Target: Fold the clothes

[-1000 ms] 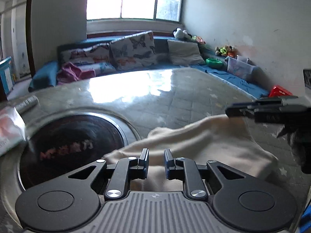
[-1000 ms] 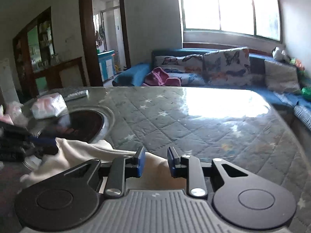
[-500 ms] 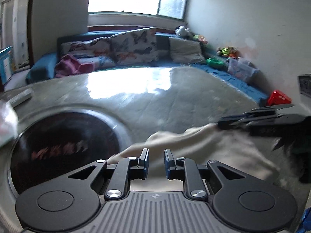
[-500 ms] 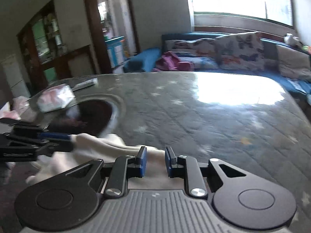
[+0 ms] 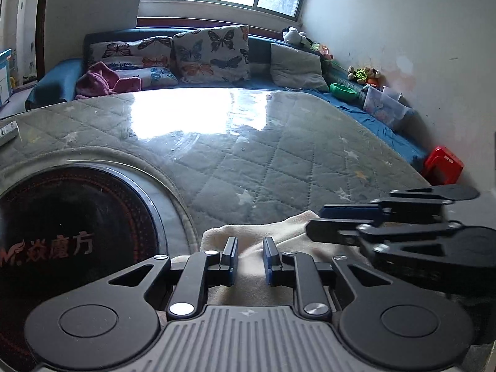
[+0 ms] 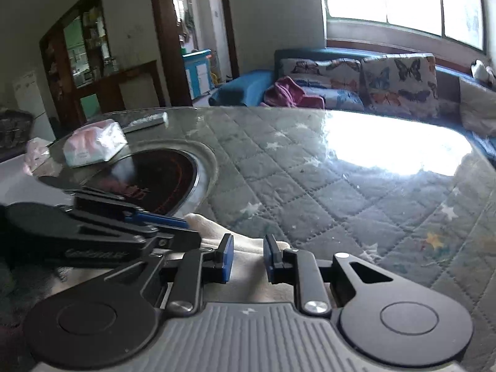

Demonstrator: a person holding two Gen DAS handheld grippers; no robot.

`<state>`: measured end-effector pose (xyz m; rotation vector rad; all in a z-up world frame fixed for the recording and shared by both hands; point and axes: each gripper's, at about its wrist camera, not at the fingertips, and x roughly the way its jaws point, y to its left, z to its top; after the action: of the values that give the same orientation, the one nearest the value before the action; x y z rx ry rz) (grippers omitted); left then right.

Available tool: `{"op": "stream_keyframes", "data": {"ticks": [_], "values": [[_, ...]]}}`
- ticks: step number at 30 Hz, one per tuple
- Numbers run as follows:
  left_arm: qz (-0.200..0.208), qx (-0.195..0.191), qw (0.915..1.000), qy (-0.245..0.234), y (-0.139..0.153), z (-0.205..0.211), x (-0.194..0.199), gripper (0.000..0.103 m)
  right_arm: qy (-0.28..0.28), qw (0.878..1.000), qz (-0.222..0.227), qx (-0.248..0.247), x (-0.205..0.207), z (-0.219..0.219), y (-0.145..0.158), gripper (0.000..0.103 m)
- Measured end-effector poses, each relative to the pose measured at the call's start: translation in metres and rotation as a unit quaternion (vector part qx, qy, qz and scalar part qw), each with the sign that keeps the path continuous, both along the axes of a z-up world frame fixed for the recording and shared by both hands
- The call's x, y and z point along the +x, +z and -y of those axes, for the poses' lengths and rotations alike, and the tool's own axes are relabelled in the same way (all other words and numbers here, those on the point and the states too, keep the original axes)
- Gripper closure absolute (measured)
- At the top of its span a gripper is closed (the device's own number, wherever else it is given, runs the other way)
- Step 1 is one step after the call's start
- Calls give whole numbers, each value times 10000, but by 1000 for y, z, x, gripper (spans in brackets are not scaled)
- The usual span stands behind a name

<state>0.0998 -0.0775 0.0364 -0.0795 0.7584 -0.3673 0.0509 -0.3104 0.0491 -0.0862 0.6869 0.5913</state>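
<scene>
A cream cloth (image 5: 263, 232) is lying bunched at the near edge of the quilted, glass-topped table (image 5: 279, 161), just beside the round black cooktop (image 5: 77, 217) set into that surface. The left gripper (image 5: 250, 257) is sitting over the cloth with its blue-padded fingers (image 5: 233, 255) parted, a fold of fabric showing in the gap but not pinched. The right gripper (image 6: 248, 259) is resting close alongside, likewise spread apart over the same cloth (image 6: 210, 232), with fabric lying between its jaws but not squeezed. In each wrist view the other gripper is reaching in from the side, its tips lying over the cloth. Farther out, a wrapped tissue pack (image 6: 93, 147) is sitting at the cooktop's far rim with a remote (image 6: 145, 121) near the table's far left edge. Beyond the table, butterfly cushions (image 5: 214, 52) are leaning on a blue sofa (image 5: 55, 90).
</scene>
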Motion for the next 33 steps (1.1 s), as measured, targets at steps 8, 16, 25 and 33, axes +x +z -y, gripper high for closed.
{"op": "stream_keyframes", "data": {"ticks": [8,16,25,33], "values": [[69,-19,9999,79,5,0,-4,83,125,9994,208,-236,-18,-6,0,84],[293,-135,9995,19,22,-9,-48,83,511,9977,145,-415,-51,-11,-1,84],[320,9,9995,53,11,-16,-101,83,811,9960,112,-349,-100,-12,1,83],[256,-116,9990,346,4,-32,-120,84,618,9978,111,-225,-126,10,2,83]]}}
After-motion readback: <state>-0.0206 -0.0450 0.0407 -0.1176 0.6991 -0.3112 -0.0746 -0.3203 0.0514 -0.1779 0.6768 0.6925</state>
